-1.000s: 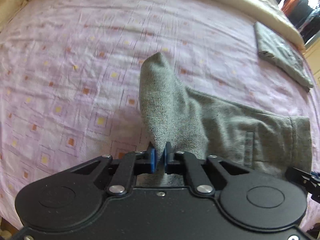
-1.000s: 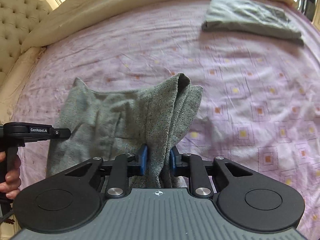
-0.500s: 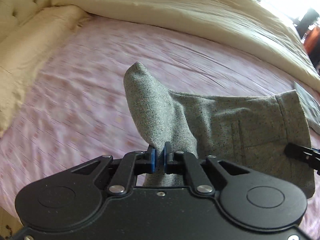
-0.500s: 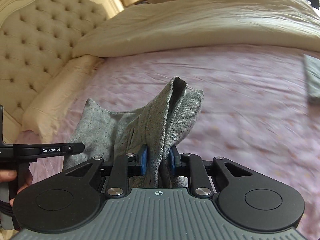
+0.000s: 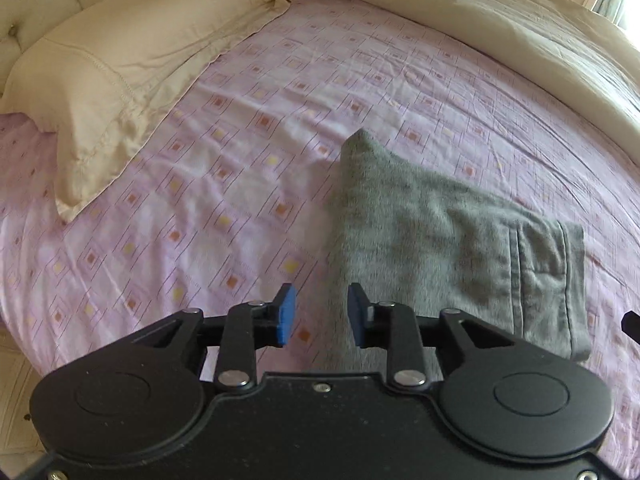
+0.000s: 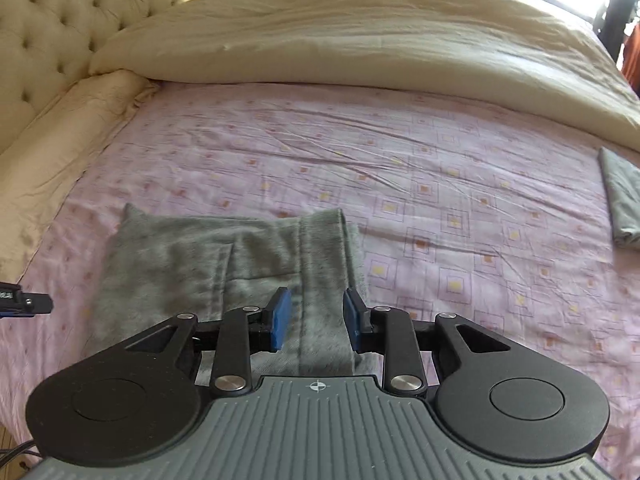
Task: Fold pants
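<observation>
My left gripper (image 5: 322,316) is opening, its blue pads spread with the grey pants (image 5: 448,236) lying loose between and beyond them, right of centre on the pink sheet (image 5: 240,152). My right gripper (image 6: 316,318) is opening too, pads apart and clear of the pants (image 6: 224,264), which lie folded flat at lower left. A pillow (image 5: 104,64) fills the left view's upper left.

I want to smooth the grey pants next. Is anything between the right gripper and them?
Nothing visible: the right gripper, its jaws opening, hangs directly over the grey pants on the bedsheet.
</observation>
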`<act>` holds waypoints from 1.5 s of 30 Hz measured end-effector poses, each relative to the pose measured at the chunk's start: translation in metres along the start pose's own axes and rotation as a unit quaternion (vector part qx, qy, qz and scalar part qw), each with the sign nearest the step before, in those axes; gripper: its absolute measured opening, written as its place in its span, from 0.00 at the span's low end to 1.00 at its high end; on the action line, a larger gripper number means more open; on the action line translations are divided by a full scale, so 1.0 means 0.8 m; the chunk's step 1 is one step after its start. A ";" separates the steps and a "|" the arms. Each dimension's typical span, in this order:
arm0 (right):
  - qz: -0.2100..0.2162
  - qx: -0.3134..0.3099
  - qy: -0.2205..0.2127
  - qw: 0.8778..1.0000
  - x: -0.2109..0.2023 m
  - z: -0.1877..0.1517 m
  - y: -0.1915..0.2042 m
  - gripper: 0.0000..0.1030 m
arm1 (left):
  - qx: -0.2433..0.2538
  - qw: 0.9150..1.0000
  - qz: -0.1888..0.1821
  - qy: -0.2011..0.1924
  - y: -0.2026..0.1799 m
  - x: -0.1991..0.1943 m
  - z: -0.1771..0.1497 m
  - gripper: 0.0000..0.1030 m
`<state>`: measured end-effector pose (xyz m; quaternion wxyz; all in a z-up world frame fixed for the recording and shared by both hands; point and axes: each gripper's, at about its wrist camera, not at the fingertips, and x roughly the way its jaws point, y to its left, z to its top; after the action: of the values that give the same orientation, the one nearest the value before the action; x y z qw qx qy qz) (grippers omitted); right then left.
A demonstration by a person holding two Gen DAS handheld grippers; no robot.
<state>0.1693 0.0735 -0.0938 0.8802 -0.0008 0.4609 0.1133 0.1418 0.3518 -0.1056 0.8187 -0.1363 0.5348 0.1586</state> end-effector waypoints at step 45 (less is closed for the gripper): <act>0.055 -0.038 -0.058 0.996 -0.171 -0.053 0.003 0.28 | 0.046 0.996 0.038 -0.067 -0.114 -0.185 -0.144 0.62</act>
<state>0.0592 0.0440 -0.0073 0.8970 -0.0020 0.4041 0.1789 0.0275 0.2066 -0.0099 0.8515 -0.0674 0.4901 0.1739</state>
